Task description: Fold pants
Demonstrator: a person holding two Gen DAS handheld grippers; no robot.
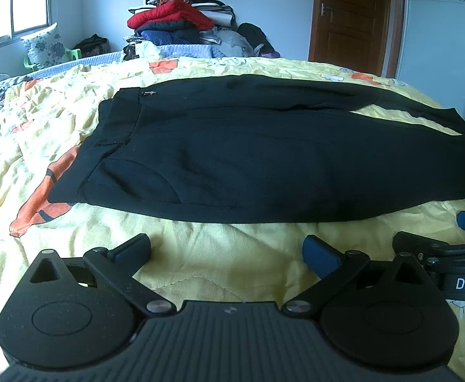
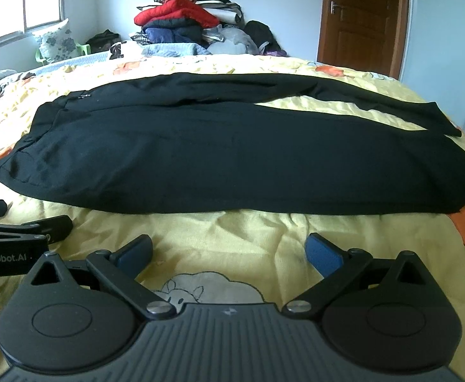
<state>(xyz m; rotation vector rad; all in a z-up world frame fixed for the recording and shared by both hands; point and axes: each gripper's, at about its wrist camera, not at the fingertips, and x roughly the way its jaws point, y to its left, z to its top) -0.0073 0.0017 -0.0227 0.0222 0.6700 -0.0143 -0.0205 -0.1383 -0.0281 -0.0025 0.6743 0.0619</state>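
Black pants (image 1: 248,156) lie spread flat on the yellow patterned bedspread (image 1: 219,261), waistband to the left, both legs running right with a narrow gap between them. The same pants (image 2: 232,156) fill the middle of the right wrist view. My left gripper (image 1: 226,251) hovers just short of the pants' near edge, open, nothing between its blue-padded fingers. My right gripper (image 2: 229,253) is beside it to the right, also open and empty, a little before the near leg. Each gripper shows at the edge of the other's view.
A tall pile of clothes (image 1: 181,9) with a red jacket stands beyond the bed's far side. A floral pillow (image 1: 43,44) on a green chair sits at the far left under a window. A brown door (image 1: 353,16) is at the far right.
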